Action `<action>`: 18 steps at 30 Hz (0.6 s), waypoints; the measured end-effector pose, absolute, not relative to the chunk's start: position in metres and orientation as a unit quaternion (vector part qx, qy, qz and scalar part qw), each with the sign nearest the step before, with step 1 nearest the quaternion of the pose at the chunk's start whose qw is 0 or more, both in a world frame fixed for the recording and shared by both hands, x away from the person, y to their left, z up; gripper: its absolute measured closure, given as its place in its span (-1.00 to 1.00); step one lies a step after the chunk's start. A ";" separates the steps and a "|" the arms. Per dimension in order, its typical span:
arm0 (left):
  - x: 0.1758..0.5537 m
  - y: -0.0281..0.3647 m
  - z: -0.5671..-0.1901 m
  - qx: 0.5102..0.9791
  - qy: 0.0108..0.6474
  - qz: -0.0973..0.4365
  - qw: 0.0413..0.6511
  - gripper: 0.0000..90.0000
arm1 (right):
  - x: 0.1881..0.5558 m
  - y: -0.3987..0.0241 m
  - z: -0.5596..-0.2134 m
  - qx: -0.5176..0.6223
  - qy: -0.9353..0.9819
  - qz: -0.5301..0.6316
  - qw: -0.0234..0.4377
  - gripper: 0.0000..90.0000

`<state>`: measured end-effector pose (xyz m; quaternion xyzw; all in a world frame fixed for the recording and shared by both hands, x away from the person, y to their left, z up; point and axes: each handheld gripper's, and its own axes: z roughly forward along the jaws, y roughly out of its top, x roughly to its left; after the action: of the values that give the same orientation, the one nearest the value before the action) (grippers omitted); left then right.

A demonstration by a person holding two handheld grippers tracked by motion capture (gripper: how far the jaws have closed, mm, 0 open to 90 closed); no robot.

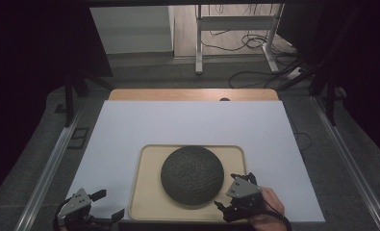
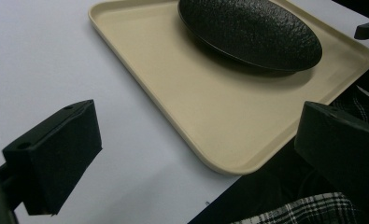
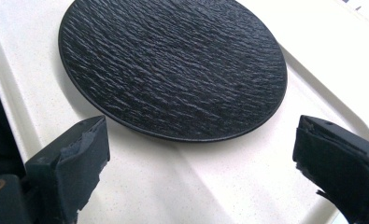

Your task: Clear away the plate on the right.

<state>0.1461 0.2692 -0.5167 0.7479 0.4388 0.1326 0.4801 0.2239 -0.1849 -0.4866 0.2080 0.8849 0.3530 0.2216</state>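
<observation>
Black plate (image 1: pixel 192 175) sits in the middle of the tan tray (image 1: pixel 146 202). My right hand-held gripper (image 1: pixel 236 192) waits at its 4 o'clock, jaws wide. My left hand-held gripper (image 1: pixel 108 204) is wide too.

Left gripper (image 1: pixel 108 203): lower left of the high view, jaws spread wide, gripping nothing.
Right gripper (image 1: pixel 231 193): lower right of centre, jaws parted, empty.
Right hand (image 1: pixel 269 208): behind its gripper, at the bottom edge.
</observation>
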 end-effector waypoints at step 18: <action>0.145 0.270 -0.516 0.747 0.437 0.135 0.482 -1.00 | 0.223 -0.203 -0.486 0.229 0.871 0.381 0.212 -1.00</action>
<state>0.1453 0.2695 -0.5164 0.7473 0.4369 0.1346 0.4822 0.2227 -0.2031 -0.4863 0.2289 0.8705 0.3806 0.2120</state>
